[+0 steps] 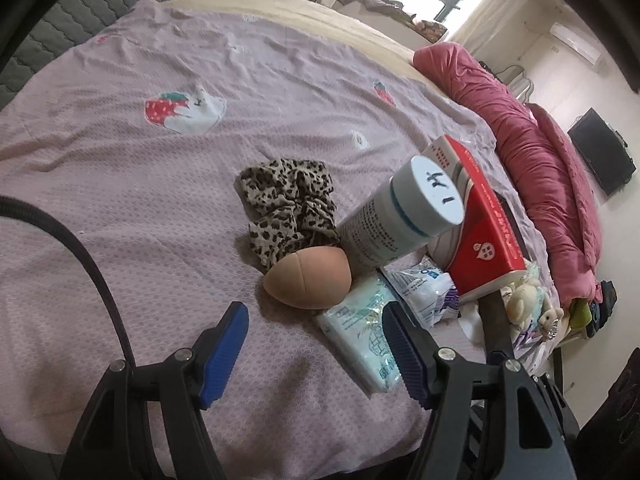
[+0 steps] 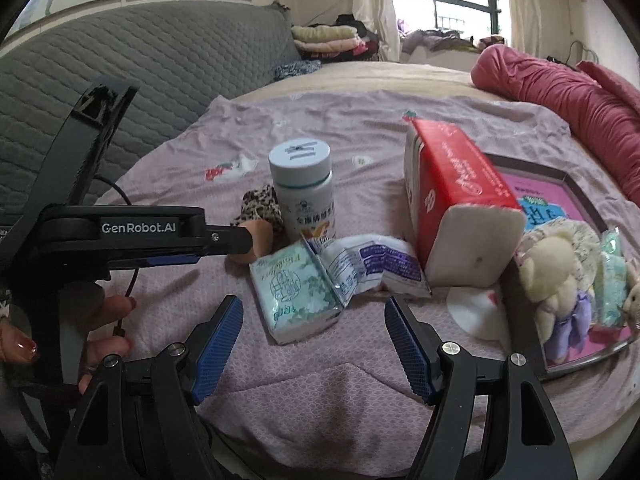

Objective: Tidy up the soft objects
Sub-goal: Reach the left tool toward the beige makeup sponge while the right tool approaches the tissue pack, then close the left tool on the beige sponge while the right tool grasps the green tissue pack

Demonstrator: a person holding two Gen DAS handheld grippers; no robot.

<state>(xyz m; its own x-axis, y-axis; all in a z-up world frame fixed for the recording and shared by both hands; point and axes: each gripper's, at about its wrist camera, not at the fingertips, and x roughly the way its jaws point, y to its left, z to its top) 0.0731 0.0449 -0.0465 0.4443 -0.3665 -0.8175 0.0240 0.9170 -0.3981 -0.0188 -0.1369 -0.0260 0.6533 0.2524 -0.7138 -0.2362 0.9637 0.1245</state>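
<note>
On the pink bedsheet [image 1: 140, 208] lie a leopard-print scrunchie [image 1: 286, 208], a tan egg-shaped sponge [image 1: 308, 278], a pale green tissue pack [image 2: 298, 296] and a clear plastic pack with purple print [image 2: 380, 264]. A white bottle [image 2: 304, 192] stands behind them. A red tissue brick [image 2: 460, 208] leans on a pink-bottomed tray [image 2: 576, 196] that holds a cream plush bear [image 2: 556, 272]. My left gripper [image 1: 314, 312] hovers open just short of the sponge. My right gripper [image 2: 314, 304] hovers open over the tissue pack, nothing between its pads.
A rolled red quilt [image 2: 560, 92] lies along the bed's far right side. A grey quilted headboard [image 2: 120, 92] rises at the left, with folded clothes [image 2: 328, 36] stacked behind. A hand [image 2: 104, 312] holds the left gripper's handle. A round white pad [image 2: 476, 312] lies beside the tray.
</note>
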